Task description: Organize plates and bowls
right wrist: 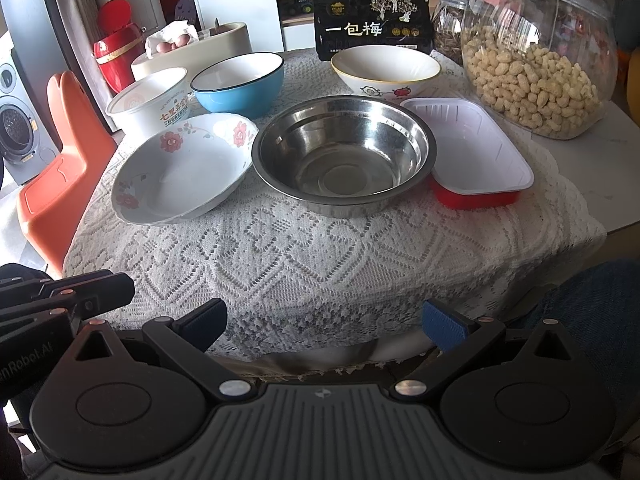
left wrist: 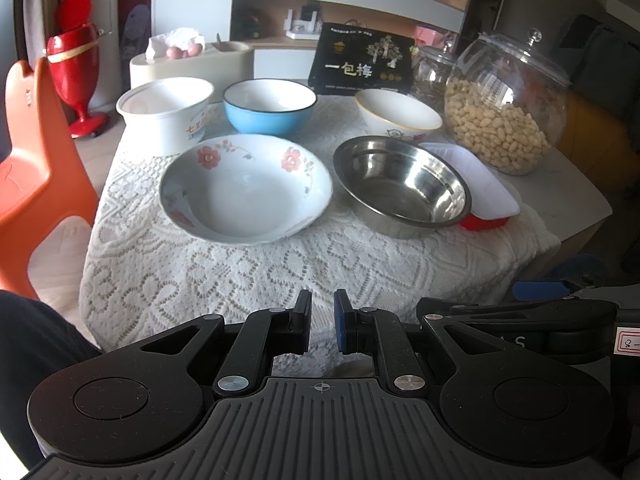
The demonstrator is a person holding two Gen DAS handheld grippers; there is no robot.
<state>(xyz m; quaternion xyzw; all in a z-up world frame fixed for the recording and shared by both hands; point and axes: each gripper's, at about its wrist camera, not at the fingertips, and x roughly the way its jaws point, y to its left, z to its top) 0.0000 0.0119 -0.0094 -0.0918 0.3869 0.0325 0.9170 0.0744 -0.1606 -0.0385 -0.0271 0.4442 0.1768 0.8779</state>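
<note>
On a lace-covered table stand a flowered white bowl (left wrist: 246, 190) (right wrist: 182, 168), a steel bowl (left wrist: 400, 186) (right wrist: 344, 152), a blue bowl (left wrist: 270, 106) (right wrist: 238, 84), a white tub with red print (left wrist: 166, 114) (right wrist: 150, 102), a white bowl with cartoon print (left wrist: 398, 114) (right wrist: 386, 68) and a red tray with white inside (left wrist: 476, 184) (right wrist: 472, 156). My left gripper (left wrist: 322, 322) hangs at the near table edge, jaws nearly closed and empty. My right gripper (right wrist: 324, 326) is open and empty at the near edge.
A big glass jar of peanuts (left wrist: 502, 104) (right wrist: 536, 52) stands at the right, a smaller jar (left wrist: 432, 74) and a black box (left wrist: 362, 60) (right wrist: 372, 20) behind the bowls. A cream container (left wrist: 192, 64) sits at the back left. An orange chair (left wrist: 36, 168) (right wrist: 56, 168) stands left of the table.
</note>
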